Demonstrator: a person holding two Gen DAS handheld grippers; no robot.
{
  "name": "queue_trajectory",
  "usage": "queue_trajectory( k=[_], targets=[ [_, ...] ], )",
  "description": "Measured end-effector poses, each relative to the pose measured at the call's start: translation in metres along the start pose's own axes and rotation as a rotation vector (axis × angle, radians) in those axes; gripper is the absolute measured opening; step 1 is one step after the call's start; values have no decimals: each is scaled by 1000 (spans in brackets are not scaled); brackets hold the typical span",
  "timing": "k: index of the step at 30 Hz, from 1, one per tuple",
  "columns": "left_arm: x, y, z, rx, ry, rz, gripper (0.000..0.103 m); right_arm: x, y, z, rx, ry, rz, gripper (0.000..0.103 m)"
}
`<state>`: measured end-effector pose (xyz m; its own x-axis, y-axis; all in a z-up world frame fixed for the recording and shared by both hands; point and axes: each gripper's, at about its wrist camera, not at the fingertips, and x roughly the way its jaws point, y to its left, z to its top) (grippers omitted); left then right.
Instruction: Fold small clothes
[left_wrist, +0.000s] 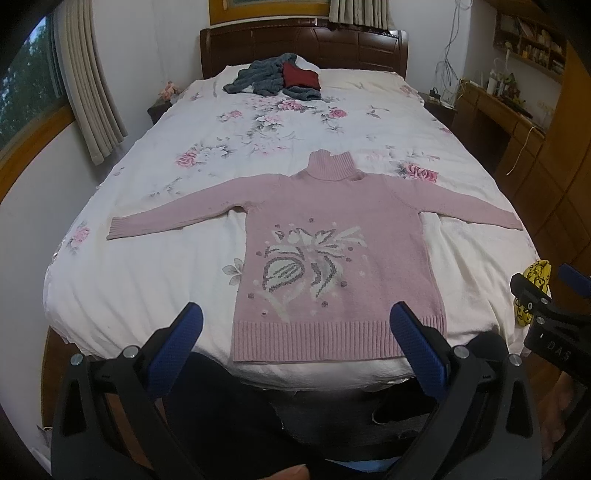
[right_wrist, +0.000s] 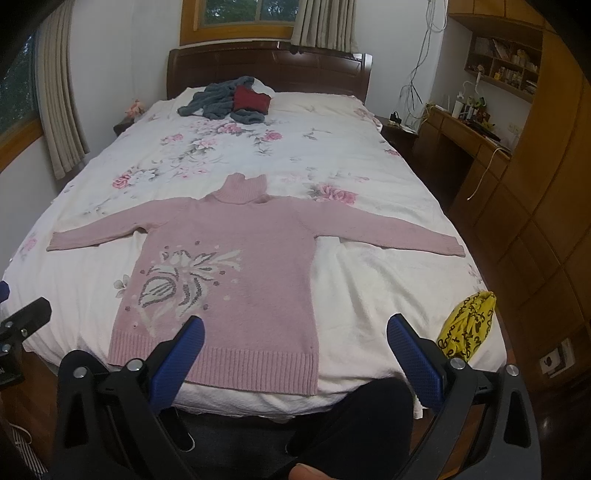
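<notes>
A pink turtleneck sweater (left_wrist: 332, 229) (right_wrist: 236, 258) with a white and grey flower pattern lies flat on the bed, face up, both sleeves spread out, hem at the near edge. My left gripper (left_wrist: 295, 325) hovers open above the hem, nothing between its blue pads. My right gripper (right_wrist: 295, 328) is also open and empty, held above the hem's right corner at the foot of the bed. The right gripper's black body shows at the right edge of the left wrist view (left_wrist: 543, 299).
A floral white bedspread (left_wrist: 155, 280) (right_wrist: 369, 280) covers the bed. A grey and a red garment (left_wrist: 280, 75) (right_wrist: 236, 98) lie piled near the dark headboard. A yellow patterned cloth (right_wrist: 467, 325) sits at the near right corner. Wooden desk and cabinets (right_wrist: 517, 192) line the right side.
</notes>
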<state>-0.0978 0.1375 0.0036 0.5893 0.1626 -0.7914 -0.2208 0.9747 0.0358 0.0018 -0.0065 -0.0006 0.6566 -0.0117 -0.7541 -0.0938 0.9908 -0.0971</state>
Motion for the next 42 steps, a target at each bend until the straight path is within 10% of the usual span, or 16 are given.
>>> queue_trajectory(
  k=[9,14,22,30,42],
  targets=[
    [16,-2,3,-13,17,0,100,2,-2,0,0,-5,-2,99],
    [26,-12,-4,80,-142,-63,100,12,-12,1,-25,-113,85,99],
    [65,-35,15,77,-132,-162,100,90,-99,28,108,-62,45,98],
    [95,-40,43,-24,-135,-263,100,215,-283,29,632,158,193,70],
    [167,-49,68,-82,-36,-275,100,362,-482,-7,1274,91,382,45]
  ],
)
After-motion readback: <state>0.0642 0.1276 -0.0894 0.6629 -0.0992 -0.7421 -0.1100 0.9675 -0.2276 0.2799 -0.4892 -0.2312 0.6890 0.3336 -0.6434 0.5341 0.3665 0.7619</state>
